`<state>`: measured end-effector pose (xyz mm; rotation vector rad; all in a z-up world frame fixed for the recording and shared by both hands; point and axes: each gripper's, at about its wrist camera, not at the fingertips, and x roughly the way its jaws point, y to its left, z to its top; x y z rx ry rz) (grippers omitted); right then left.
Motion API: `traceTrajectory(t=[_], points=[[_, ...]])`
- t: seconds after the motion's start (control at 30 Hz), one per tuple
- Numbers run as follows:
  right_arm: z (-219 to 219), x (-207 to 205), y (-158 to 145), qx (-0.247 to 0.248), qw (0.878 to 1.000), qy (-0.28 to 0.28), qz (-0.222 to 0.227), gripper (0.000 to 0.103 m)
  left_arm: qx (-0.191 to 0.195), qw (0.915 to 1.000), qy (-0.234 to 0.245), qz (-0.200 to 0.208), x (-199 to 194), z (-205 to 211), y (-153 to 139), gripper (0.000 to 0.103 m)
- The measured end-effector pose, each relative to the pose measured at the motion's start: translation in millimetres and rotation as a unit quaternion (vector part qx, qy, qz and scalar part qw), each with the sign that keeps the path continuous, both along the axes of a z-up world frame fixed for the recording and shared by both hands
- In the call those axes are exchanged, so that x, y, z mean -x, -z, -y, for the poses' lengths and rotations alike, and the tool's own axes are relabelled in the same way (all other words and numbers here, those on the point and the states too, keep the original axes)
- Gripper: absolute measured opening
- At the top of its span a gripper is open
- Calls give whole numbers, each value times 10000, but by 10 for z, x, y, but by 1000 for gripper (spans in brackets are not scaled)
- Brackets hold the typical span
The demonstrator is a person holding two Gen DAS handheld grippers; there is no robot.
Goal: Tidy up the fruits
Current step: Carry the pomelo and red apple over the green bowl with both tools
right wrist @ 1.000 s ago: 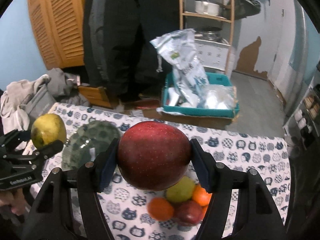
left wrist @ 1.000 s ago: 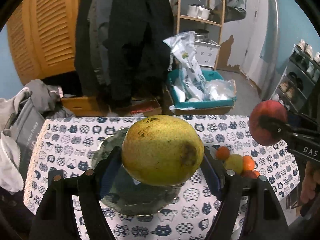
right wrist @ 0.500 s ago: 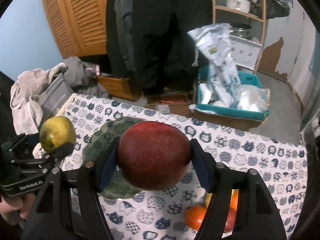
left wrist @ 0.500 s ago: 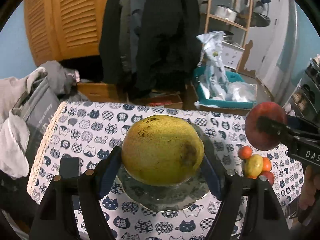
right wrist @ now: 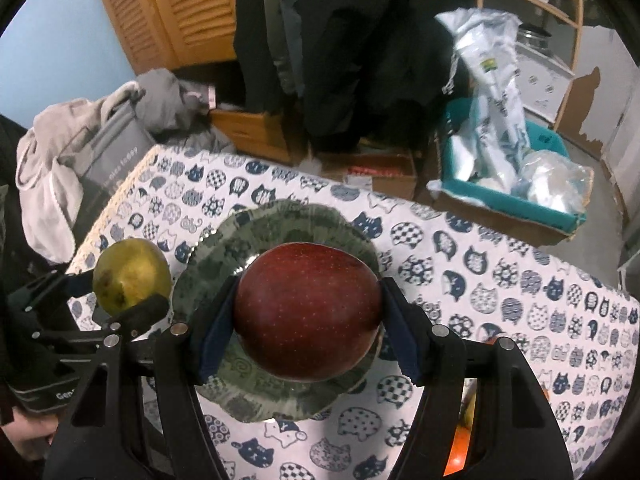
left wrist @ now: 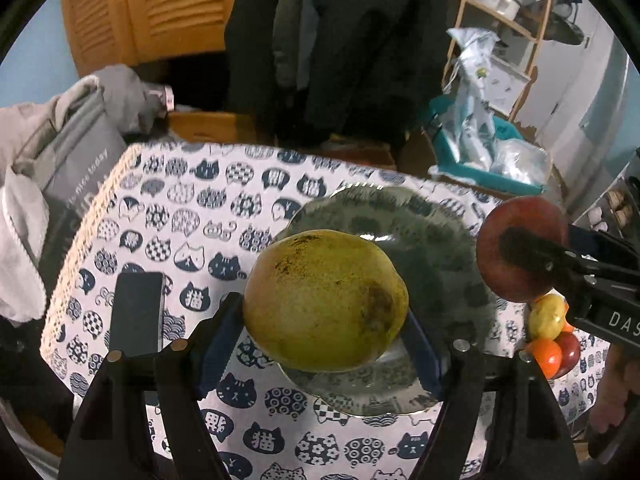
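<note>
- The left gripper [left wrist: 324,350] has its fingers clamped on a round yellow-green speckled fruit [left wrist: 325,300], held above the dark green patterned plate [left wrist: 436,240].
- The right gripper [right wrist: 306,338] clasps a dark red apple [right wrist: 307,312] over the same plate.
- Risk: both fruits crowd one plate on the cat-print surface [right wrist: 480,264]; released together, they may knock and roll off.

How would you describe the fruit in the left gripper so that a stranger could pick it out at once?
Find the table with the cat-print cloth and the dark green plate on it. Above the plate, the left gripper clamps a yellow-green fruit. Unlike the red apple in the right gripper, it is dull, with brown speckles.
</note>
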<state>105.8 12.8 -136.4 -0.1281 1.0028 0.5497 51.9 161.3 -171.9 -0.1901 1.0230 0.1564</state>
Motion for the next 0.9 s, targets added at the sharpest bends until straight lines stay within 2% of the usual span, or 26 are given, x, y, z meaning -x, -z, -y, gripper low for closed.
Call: traceTrajectory(t=[0.4, 0.9], points=[[-136, -164, 537, 214, 9984, -61, -525, 69, 236, 9976, -58, -641, -180, -76, 575, 78], [-120, -217, 832, 328, 9959, -42, -840, 69, 319, 9933, 173, -1095, -299, 57, 909, 78]])
